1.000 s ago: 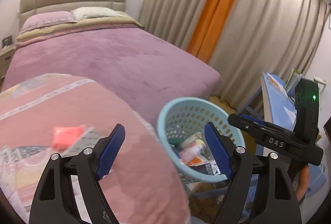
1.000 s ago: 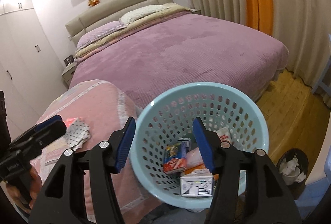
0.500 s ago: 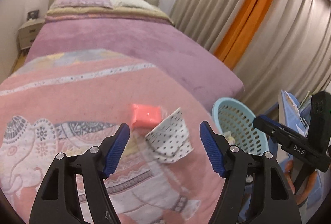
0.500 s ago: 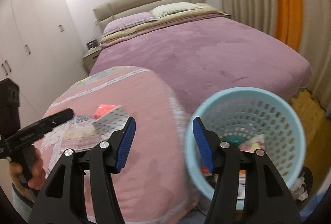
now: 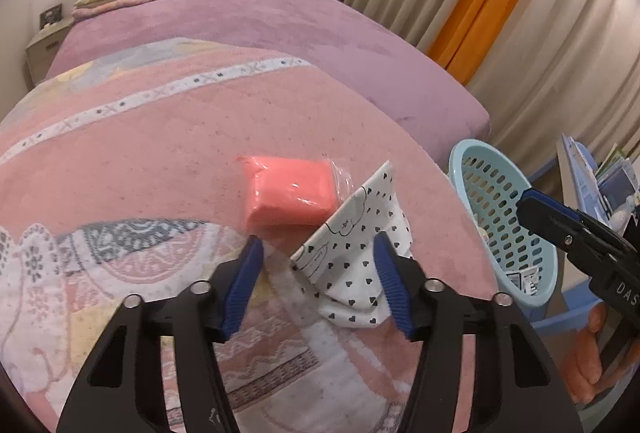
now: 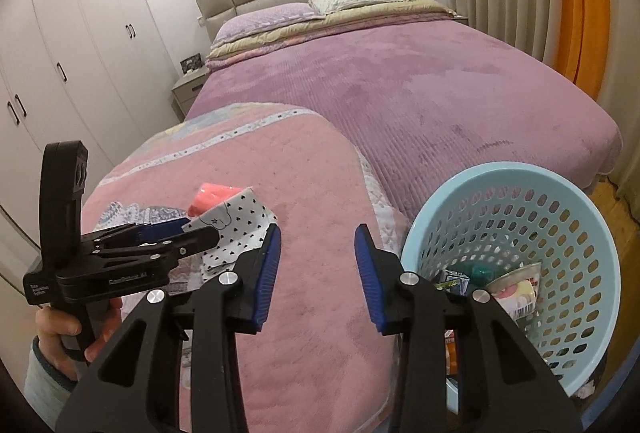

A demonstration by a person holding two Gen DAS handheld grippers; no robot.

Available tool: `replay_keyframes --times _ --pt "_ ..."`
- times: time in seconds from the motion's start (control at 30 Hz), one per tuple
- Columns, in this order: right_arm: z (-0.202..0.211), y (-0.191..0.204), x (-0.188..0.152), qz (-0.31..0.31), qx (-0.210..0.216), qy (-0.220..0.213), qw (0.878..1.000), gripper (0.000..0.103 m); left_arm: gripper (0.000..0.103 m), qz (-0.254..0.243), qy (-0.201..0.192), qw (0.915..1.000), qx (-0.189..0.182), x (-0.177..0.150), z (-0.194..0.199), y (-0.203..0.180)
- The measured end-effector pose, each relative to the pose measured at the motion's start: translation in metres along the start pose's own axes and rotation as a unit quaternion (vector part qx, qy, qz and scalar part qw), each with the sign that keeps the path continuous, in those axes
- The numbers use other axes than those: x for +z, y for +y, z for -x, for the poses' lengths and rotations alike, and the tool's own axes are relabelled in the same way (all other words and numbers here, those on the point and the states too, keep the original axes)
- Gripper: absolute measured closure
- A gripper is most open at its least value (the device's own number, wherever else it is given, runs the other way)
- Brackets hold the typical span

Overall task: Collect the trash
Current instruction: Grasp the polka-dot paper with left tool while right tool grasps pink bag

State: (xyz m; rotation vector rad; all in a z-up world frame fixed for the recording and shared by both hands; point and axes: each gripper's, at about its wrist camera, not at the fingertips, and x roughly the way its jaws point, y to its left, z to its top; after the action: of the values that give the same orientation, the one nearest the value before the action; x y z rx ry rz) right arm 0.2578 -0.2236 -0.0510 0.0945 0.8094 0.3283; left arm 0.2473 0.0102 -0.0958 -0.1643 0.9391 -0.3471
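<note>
Left wrist view: the left hand-held gripper [image 5: 318,269], jaws apart, is poised over a dotted wrapper [image 5: 356,233] beside a pink pack [image 5: 290,195] on the blanket [image 5: 160,137]. Several items are already binned in the basket [image 6: 560,193]; the right hand-held gripper [image 6: 316,265] is held open, empty.

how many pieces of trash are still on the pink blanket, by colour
pink: 1, the plastic-wrapped pink packet
white with black hearts: 1, the heart-print wrapper, between the open left tool fingers
total: 2
</note>
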Motion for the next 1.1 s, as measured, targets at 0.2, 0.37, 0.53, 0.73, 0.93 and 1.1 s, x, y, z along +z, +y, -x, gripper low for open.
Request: replay_keyframes --times 0.2,0.37,0.53,0.73,0.93,1.1 --pt "-0.011 0.000 -0.002 0.006 0.002 0.013 1.000 0.068 0.089 -0.011 0.006 0.9999 0.001 -0.008 0.000 -0.004" --pt "-0.015 0.003 0.000 0.011 0.004 0.017 1.000 0.068 0.099 0.000 -0.003 0.9999 -0.013 -0.016 0.012 0.000" --pt "-0.020 0.012 0.003 0.025 0.012 0.019 0.999 0.068 0.102 0.008 -0.024 0.9996 -0.008 -0.034 0.042 0.008" --pt "-0.036 0.045 0.012 0.066 0.030 0.028 0.997 0.068 0.102 0.035 -0.035 0.9986 0.020 -0.060 0.078 0.038" --pt "-0.066 0.081 0.020 0.094 0.058 0.058 0.992 0.062 0.102 0.079 -0.047 0.9948 0.044 -0.086 0.107 0.077" --pt "-0.087 0.105 0.018 0.088 0.077 0.076 0.990 0.049 0.102 0.112 -0.057 0.9899 0.065 -0.097 0.120 0.108"
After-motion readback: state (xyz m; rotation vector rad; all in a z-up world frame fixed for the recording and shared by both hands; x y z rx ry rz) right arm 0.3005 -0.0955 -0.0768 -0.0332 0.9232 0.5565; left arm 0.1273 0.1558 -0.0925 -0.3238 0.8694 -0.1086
